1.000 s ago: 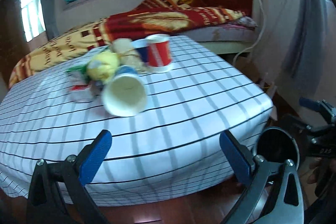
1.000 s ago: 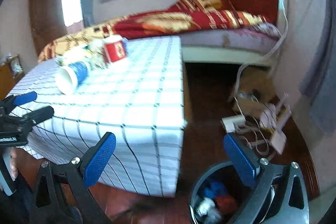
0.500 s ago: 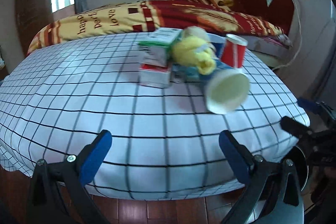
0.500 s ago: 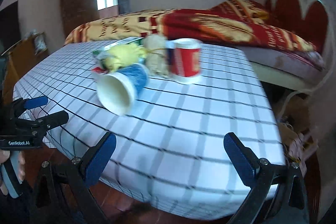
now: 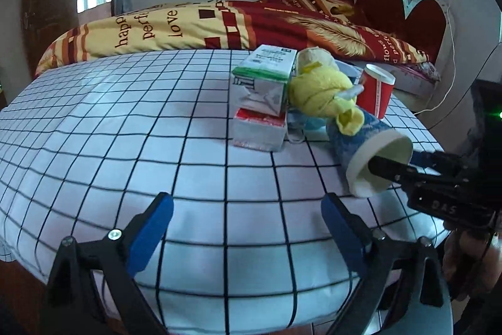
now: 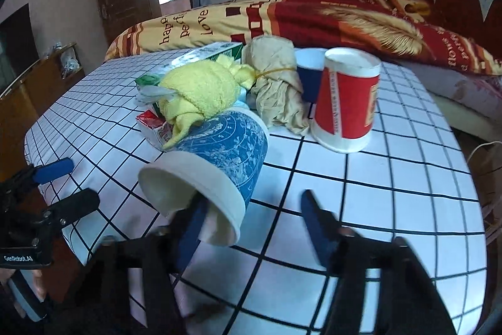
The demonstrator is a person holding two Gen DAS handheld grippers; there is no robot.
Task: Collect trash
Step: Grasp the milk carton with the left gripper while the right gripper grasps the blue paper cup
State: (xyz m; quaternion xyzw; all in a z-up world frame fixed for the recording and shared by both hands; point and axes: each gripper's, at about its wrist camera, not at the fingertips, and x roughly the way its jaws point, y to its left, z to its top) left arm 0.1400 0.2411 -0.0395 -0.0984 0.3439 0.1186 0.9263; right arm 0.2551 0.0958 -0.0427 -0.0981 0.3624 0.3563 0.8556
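Note:
A pile of trash sits on the table with the checked cloth (image 5: 125,131). A blue paper cup (image 6: 232,146) lies on its side, mouth toward me. My right gripper (image 6: 254,206) is closing on its rim: one finger is inside the mouth and the other outside, with a gap still showing beside the cup wall. In the left wrist view the right gripper (image 5: 398,162) reaches into the blue cup (image 5: 360,131) from the right. My left gripper (image 5: 246,203) hovers over the table's near edge, wide and closing slightly, with nothing between its fingers.
The pile also holds a yellow cloth bundle (image 6: 200,90), a tied beige bag (image 6: 276,83), an upturned red cup (image 6: 345,102), a dark blue cup (image 6: 309,74), and a green-white carton (image 5: 263,80) on a red-white carton (image 5: 260,127). A bed (image 5: 219,24) stands behind the table.
Both grippers swung in toward the pile. The right gripper left the floor bin, reached the blue cup and narrowed its jaws, one finger entering the cup's mouth.

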